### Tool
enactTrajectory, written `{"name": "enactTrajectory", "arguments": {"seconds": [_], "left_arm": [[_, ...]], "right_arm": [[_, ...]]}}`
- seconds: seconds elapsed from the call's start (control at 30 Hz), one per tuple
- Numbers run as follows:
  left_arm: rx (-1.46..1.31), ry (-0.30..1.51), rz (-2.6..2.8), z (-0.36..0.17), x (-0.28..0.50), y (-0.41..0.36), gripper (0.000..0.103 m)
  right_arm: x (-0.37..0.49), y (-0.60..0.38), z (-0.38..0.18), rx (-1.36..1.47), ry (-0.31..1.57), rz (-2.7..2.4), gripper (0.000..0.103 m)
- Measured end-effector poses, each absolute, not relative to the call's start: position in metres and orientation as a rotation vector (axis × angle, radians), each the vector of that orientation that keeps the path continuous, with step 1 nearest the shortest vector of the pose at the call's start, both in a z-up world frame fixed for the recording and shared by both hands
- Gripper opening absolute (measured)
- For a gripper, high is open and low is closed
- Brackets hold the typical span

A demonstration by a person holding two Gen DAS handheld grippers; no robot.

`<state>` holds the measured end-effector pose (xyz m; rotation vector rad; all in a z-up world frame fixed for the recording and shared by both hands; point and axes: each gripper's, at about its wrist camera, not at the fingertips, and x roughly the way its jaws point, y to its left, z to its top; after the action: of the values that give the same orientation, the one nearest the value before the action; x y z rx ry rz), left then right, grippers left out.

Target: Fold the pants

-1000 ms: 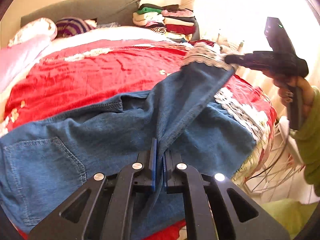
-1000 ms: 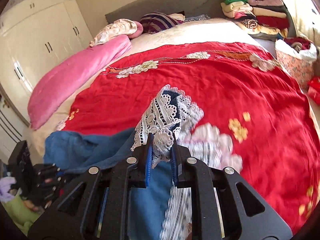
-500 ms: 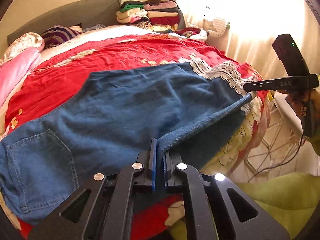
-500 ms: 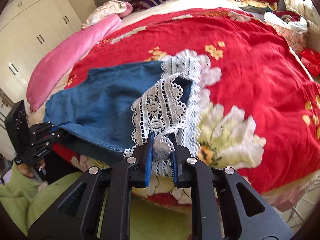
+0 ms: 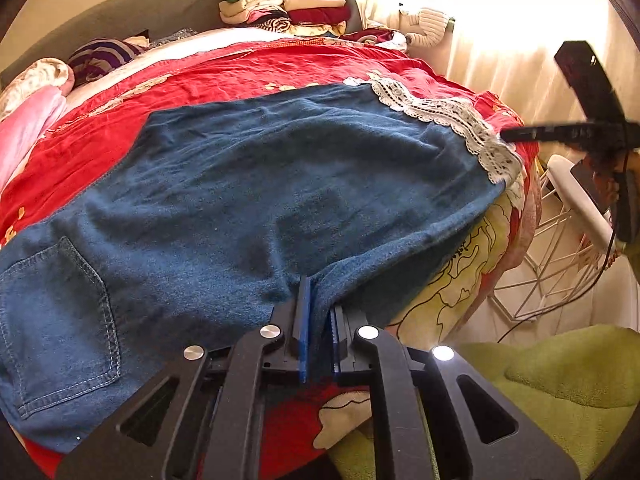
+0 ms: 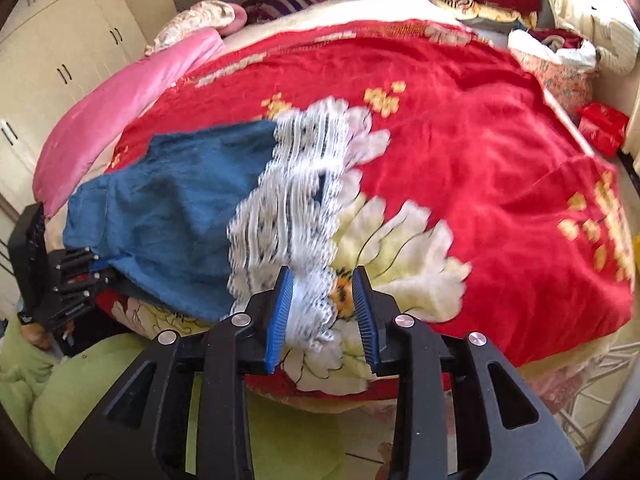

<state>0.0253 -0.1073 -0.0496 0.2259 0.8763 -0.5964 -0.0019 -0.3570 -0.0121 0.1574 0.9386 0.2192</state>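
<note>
Now the pants (image 5: 248, 184) lie spread flat on the red blanket (image 5: 248, 68) of the bed, one leg folded over the other, the back pocket (image 5: 52, 320) at 8 o'clock in the left view and the lace hem (image 5: 448, 120) at 2 o'clock, near the bed's edge. The left hand-held gripper (image 5: 318, 316) is clamped on the denim's near edge around mid-leg. The right hand-held gripper (image 6: 322, 304) has just been opening; its jaws stand apart with the lace hem (image 6: 296, 200) loose between them, pads no longer pressing. The denim looks soft and fairly heavy, so it should drape and stay put; the lace seems light and liable to snag, so a hold on the denim just behind it would likely be safer. A pink quilt (image 6: 120, 120) lies at 10 o'clock in the right view, and stacked clothes (image 5: 288, 4) at 12 o'clock in the left.
</note>
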Motion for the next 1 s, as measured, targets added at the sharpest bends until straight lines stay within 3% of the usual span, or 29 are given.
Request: {"name": "enactTrajectory", "arguments": {"seconds": [0.17,0.23,0.3,0.37,0.43,0.67,0.87,0.93,1.0], "left_arm": [[0.241,0.879,-0.622,-0.051,0.021,-0.113,0.028],[0.251,0.883,-0.641,-0.05,0.017,-0.115,0.045],[0.251,0.868,-0.67,-0.042,0.011,-0.112,0.052],[0.223,0.84,-0.683,-0.032,0.009,-0.103,0.052],[0.188,0.805,-0.669,-0.018,0.01,-0.089,0.066],[0.128,0.794,-0.527,0.013,0.073,-0.059,0.065],[0.046,0.888,-0.449,0.0,0.157,-0.046,0.065],[0.005,0.954,-0.442,-0.017,0.181,-0.043,0.065],[-0.046,0.995,-0.427,-0.028,0.197,-0.041,0.065]], "right_arm": [[0.016,-0.351,0.001,0.141,0.889,0.251,0.035],[0.033,-0.344,0.002,0.146,0.877,0.282,0.038],[0.056,-0.337,0.002,0.132,0.872,0.305,0.039],[0.077,-0.336,0.0,0.129,0.879,0.312,0.043],[0.098,-0.34,-0.005,0.154,0.898,0.307,0.045],[0.15,-0.353,-0.031,0.243,0.96,0.335,0.051],[0.169,-0.351,-0.05,0.273,0.97,0.396,0.058],[0.17,-0.35,-0.052,0.271,0.957,0.411,0.057],[0.17,-0.349,-0.052,0.258,0.953,0.416,0.048]]}}
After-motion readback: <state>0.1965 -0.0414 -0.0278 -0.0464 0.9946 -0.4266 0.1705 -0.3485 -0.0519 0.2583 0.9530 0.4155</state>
